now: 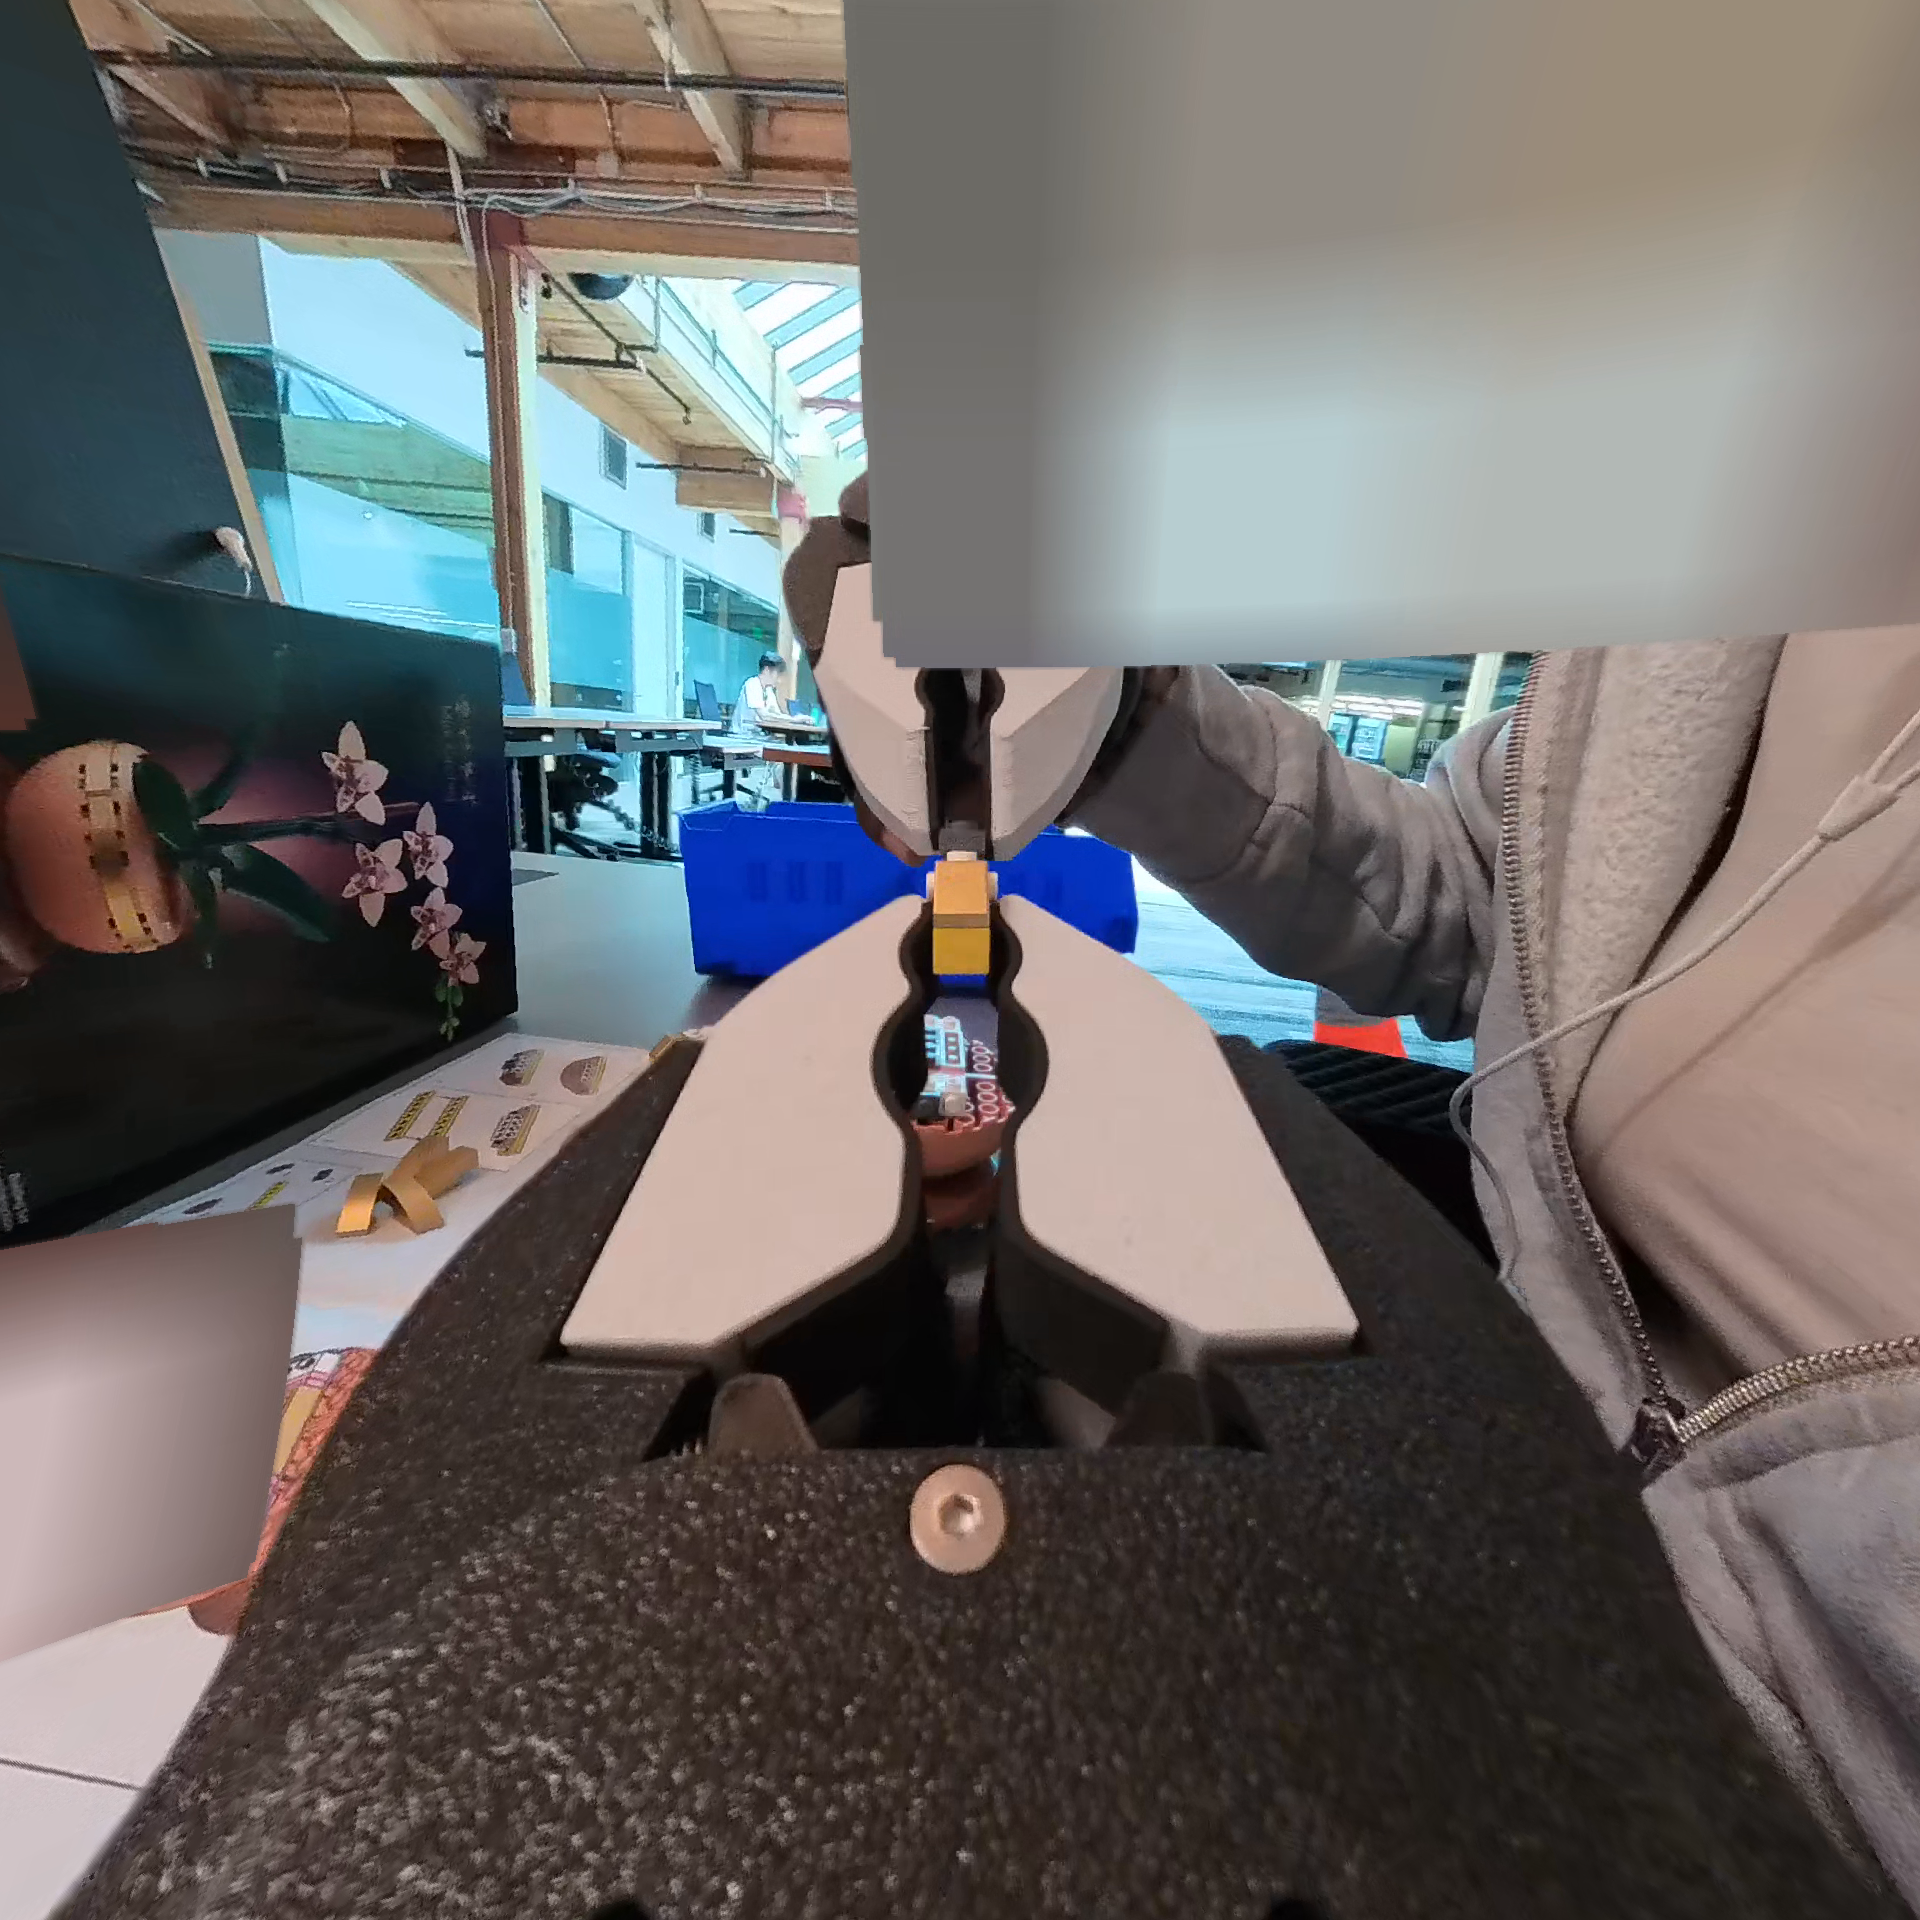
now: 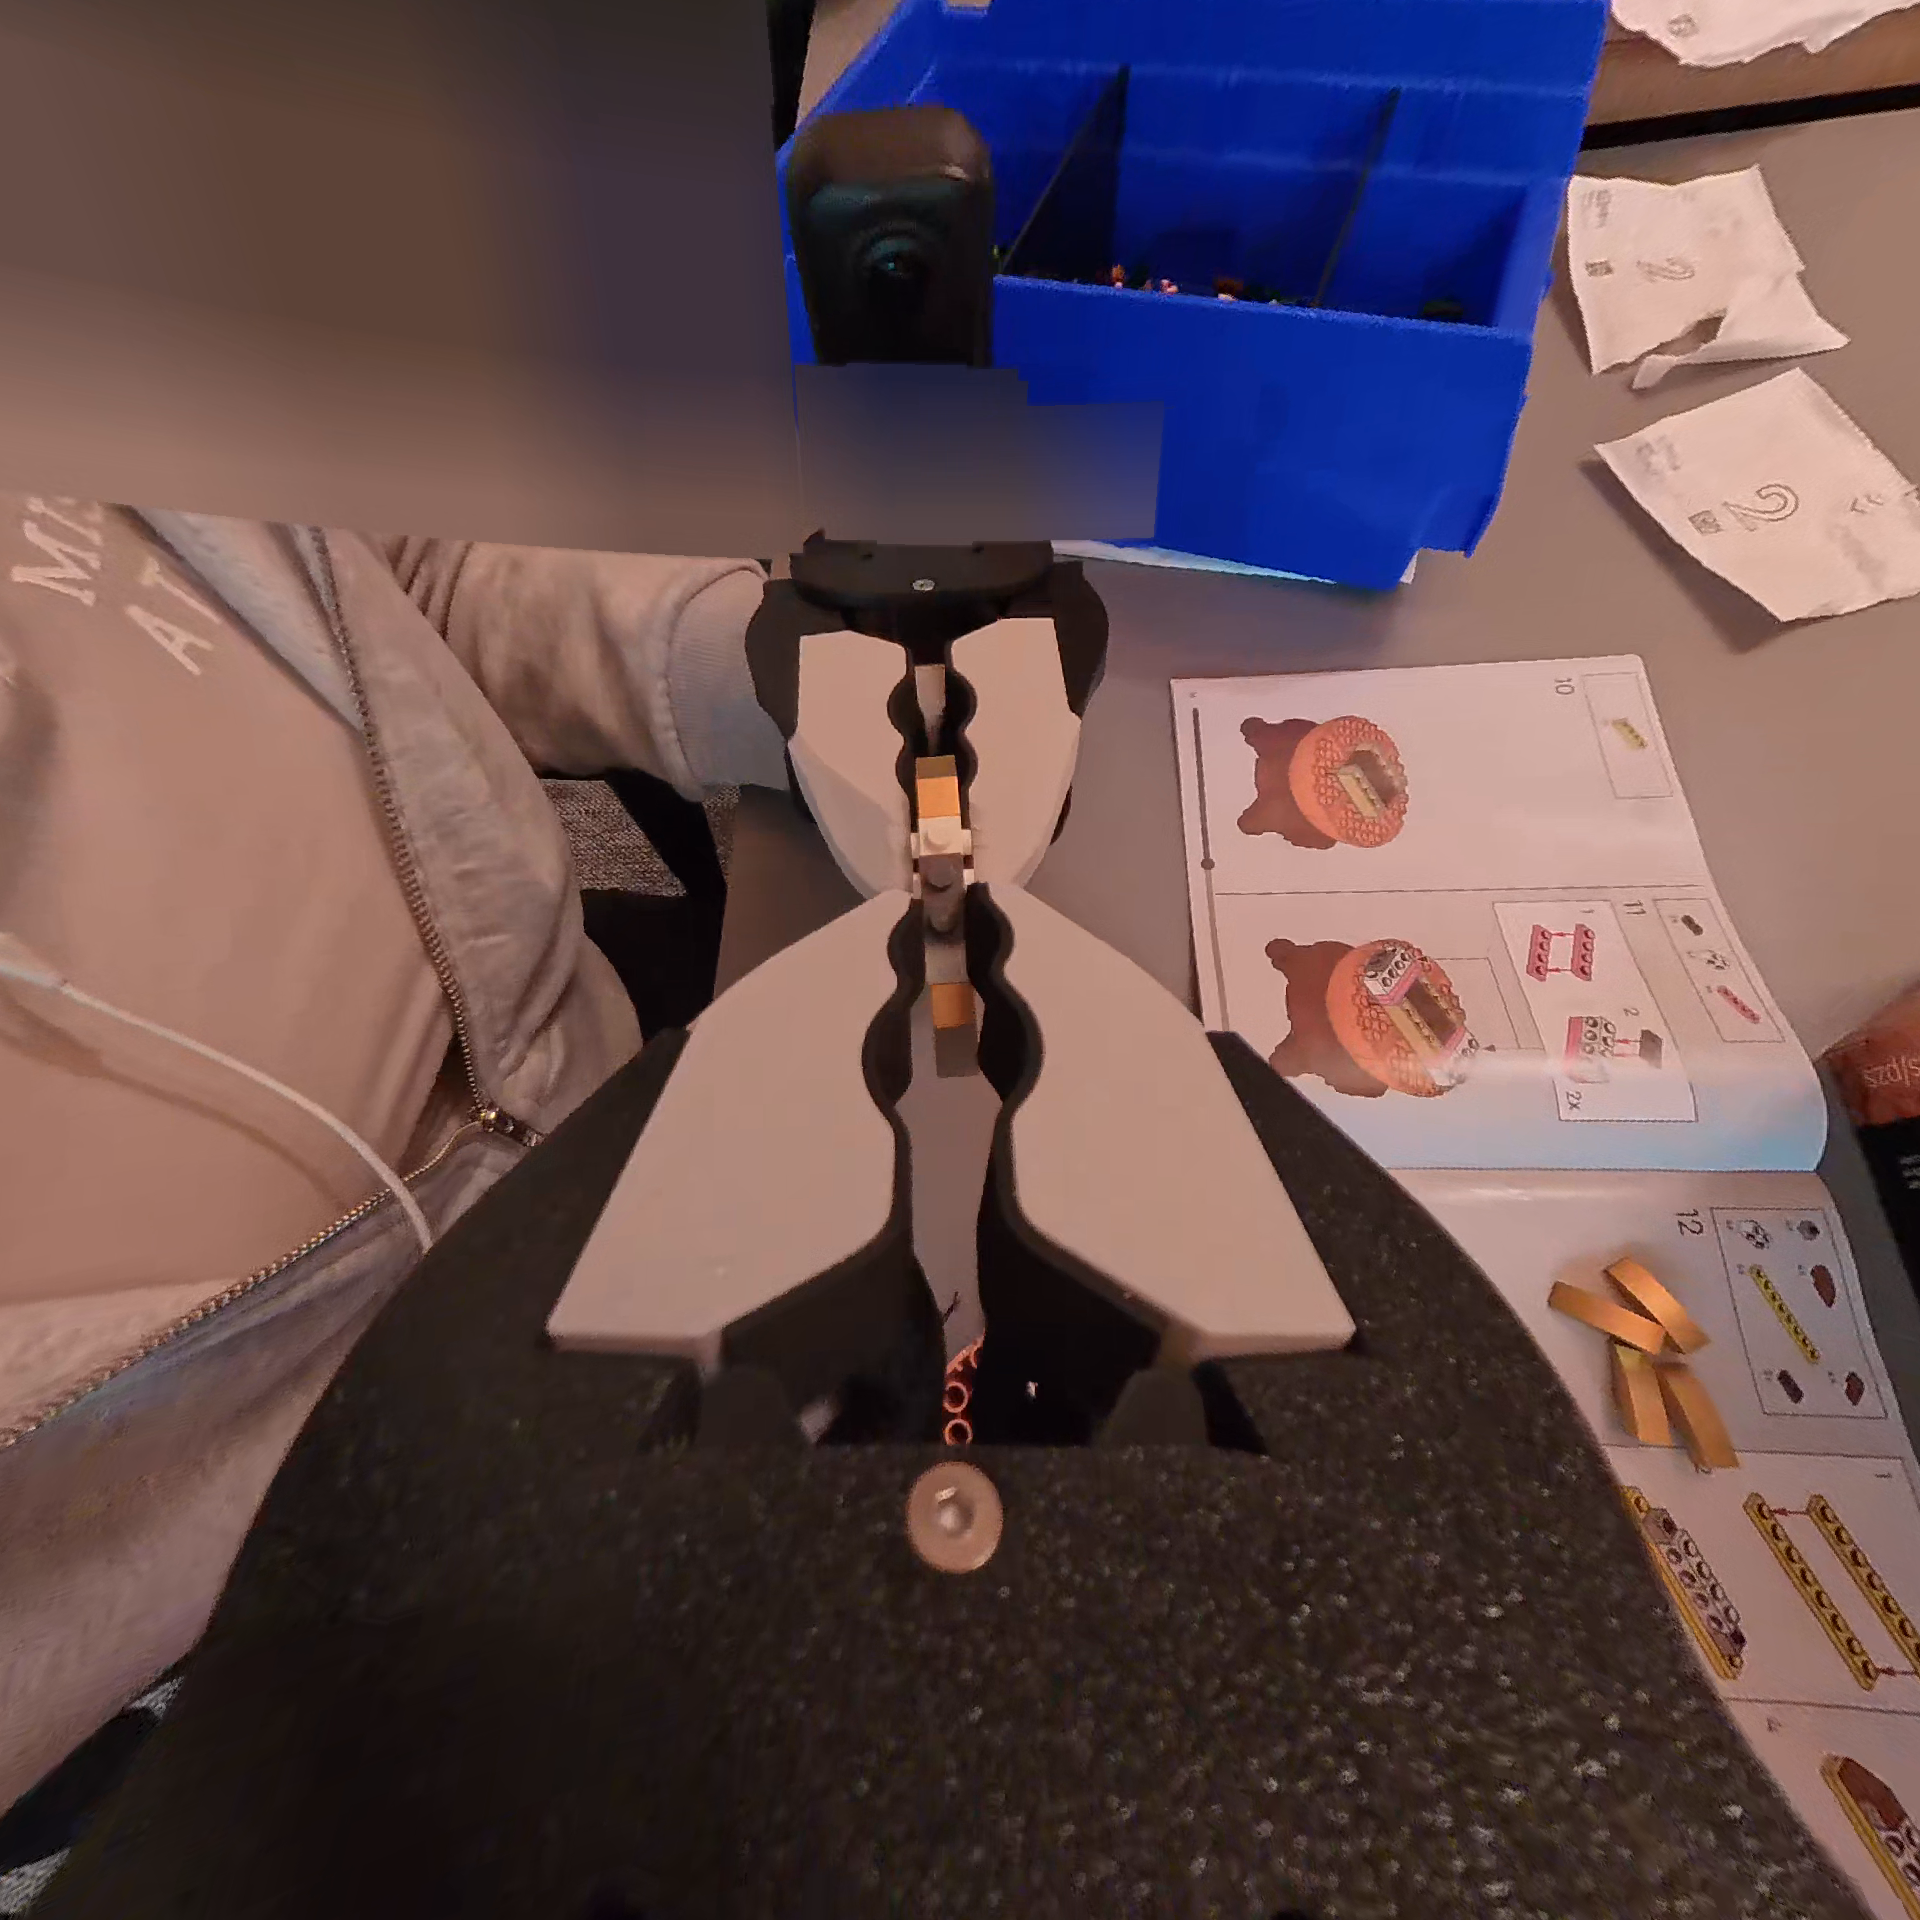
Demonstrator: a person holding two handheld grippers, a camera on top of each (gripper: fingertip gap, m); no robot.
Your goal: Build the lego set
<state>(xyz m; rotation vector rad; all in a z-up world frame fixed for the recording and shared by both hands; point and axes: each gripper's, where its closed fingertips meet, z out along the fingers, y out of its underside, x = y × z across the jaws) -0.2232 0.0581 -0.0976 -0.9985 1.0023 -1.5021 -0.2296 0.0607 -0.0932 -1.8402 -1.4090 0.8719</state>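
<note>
— Biggest first? Grey tabletop (image 2: pixel 1299 623), blue bin (image 2: pixel 1299 416), open instruction booklet (image 2: pixel 1455 935), loose gold strips (image 2: pixel 1642 1351).

— And the tools? Left tool (image 1: pixel 961 935) clamped on gold brick (image 1: pixel 961 920); right tool (image 2: pixel 943 914) clamped on grey-and-gold piece (image 2: pixel 951 1023), tip to tip, above the tabletop.

Grippers meet tip to tip above the table; no gap between them. Directly behind the left gripper (image 2: pixel 940 821): blue bin (image 2: pixel 1299 416), blocking forward travel. To the right gripper's (image 2: pixel 943 914) right: open booklet (image 2: pixel 1455 790) with loose gold strips (image 2: pixel 1642 1351) lying on it, low obstacles only. Torn paper bags (image 2: pixel 1766 499) beside the bin. Tall box (image 1: pixel 260 831) walls off that side. Bare table (image 2: pixel 1143 623) between bin and booklet is passable.
</note>
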